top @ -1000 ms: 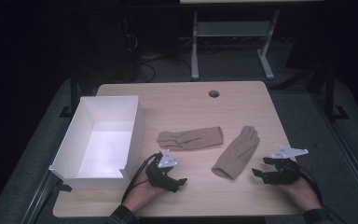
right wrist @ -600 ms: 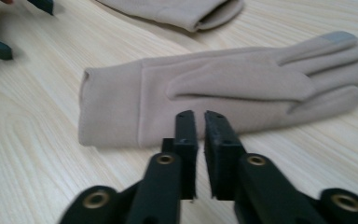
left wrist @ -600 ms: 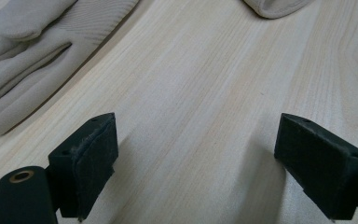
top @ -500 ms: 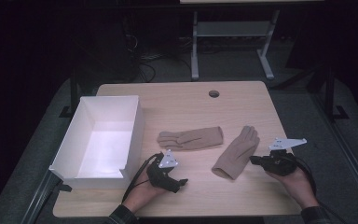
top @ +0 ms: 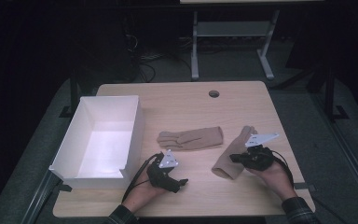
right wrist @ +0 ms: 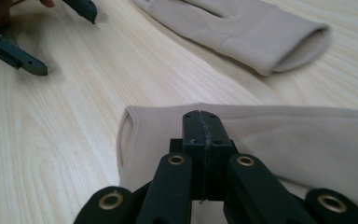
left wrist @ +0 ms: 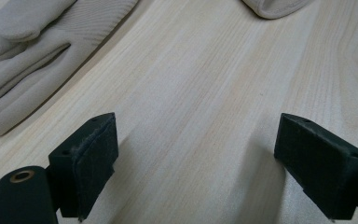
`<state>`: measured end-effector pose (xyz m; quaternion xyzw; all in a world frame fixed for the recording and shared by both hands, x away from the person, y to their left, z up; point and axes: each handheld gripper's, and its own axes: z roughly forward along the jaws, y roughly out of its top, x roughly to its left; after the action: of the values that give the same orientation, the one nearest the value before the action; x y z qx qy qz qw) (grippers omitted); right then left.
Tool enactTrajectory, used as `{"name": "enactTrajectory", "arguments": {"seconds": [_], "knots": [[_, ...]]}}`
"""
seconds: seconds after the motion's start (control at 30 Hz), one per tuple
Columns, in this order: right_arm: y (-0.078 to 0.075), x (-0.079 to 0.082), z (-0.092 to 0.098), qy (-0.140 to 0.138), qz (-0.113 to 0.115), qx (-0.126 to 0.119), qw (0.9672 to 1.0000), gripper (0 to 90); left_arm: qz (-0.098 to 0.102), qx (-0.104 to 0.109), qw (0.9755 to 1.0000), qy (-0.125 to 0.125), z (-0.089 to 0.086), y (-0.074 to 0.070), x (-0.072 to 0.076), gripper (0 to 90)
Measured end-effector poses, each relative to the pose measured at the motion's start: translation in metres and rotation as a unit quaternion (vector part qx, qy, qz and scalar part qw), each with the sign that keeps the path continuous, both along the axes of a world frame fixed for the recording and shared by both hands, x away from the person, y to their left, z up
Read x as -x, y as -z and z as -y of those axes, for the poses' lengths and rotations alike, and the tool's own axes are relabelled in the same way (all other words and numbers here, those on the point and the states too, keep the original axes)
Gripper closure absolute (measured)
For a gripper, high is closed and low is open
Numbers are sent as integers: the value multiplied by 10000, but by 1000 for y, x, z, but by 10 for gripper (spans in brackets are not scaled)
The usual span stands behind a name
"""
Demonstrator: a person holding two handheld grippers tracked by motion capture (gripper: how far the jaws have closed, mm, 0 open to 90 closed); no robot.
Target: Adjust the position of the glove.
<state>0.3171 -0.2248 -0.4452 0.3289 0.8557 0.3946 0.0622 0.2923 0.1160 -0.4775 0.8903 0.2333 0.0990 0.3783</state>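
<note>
Right gripper now over the near glove's cuff, jaws shut.

White box [top: 67, 154] sits at table's [top: 177, 100] left, empty. Left gripper [top: 179, 183] rests in place on bare wood, jaws wide open, holding nothing. Far glove [top: 191, 138] lies flat mid-table, untouched. Near glove [top: 233, 158] lies to its right, cuff toward the person. Right gripper [top: 233, 157], a second ago beside the glove with jaws open, has slid in over the cuff; pads [right wrist: 204, 128] now meet, with no fabric seen between them. Likely a missed pinch; reopen and retry before carrying to the box.
</note>
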Motion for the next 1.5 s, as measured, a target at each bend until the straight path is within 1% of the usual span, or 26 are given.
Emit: {"name": "enactTrajectory", "arguments": {"seconds": [0.1, 0.13, 0.27, 0.3, 0.4, 0.43, 0.47, 0.57, 0.67, 0.7, 0.8, 0.9, 1.03, 1.07, 1.1, 1.2, 1.23, 1.3, 1.37, 1.4, 1.43, 1.5], "knots": [[3, -3, -9, -160, 15, 65, 9998, 900, -1, -5, 10000, 1, 0, 0, 0, 129], [4, -2, -13, -165, -63, 79, 9998, 900, 0, -2, 10000, 0, 0, 0, 0, 129], [8, -2, -19, -299, -83, 149, 9994, 900, -5, -1, 10000, -2, 0, 0, 0, 129], [9, -2, -20, -318, -123, 171, 9993, 900, -5, 1, 10000, -3, 0, 0, 0, 129], [17, -2, -23, -376, -260, 334, 9984, 900, -5, 0, 10000, -4, 0, 0, 0, 129], [20, -2, -24, -417, -254, 397, 9980, 900, -6, 3, 10000, -3, 0, 0, 0, 129], [20, -1, -23, -389, -297, 321, 9983, 900, -3, 1, 10000, -3, 0, 0, 0, 129], [20, -1, -20, -430, -309, 335, 9980, 900, -6, 1, 10000, -1, 0, 0, 0, 129], [19, 3, -17, -435, -344, 401, 9977, 900, -6, 5, 10000, -14, 0, 0, 0, 129], [19, 4, -16, -463, -309, 409, 9976, 900, 17, -2, 10000, -3, 0, 0, 0, 129], [18, 10, -10, -447, -394, 409, 9974, 900, -2, 2, 10000, -17, -1, 0, 1, 129], [18, 16, -2, -417, -418, 404, 9974, 900, -13, 12, 10000, -29, 0, 0, 1, 129], [16, 25, 7, -380, -448, 496, 9970, 900, -26, 18, 10000, -37, 0, 0, 1, 129], [16, 26, 8, -400, -410, 538, 9969, 900, -25, 17, 10000, -36, 0, 0, 1, 129], [16, 28, 9, -391, -424, 544, 9969, 900, -25, 18, 10000, -36, 0, 0, 1, 129], [16, 34, 15, -379, -451, 533, 9968, 900, -16, 11, 10000, -32, 0, 0, 1, 129], [16, 36, 17, -372, -454, 535, 9968, 900, -24, 51, 10000, -50, 0, 1, 1, 129], [15, 40, 22, -345, -513, 506, 9968, 900, -20, 28, 10000, -40, 0, 0, 1, 129], [15, 42, 26, -340, -522, 490, 9969, 900, -16, 4, 10000, -31, -1, 0, 1, 129], [14, 42, 27, -332, -491, 493, 9970, 900, -15, 7, 10000, -32, -1, 0, 1, 129], [12, 41, 29, -331, -395, 461, 9976, 900, -16, 22, 10000, -38, 0, 0, 1, 129], [6, 38, 32, -194, -301, 324, 9988, 900, -4, 17, 10000, -34, 0, 0, 1, 129]]}}
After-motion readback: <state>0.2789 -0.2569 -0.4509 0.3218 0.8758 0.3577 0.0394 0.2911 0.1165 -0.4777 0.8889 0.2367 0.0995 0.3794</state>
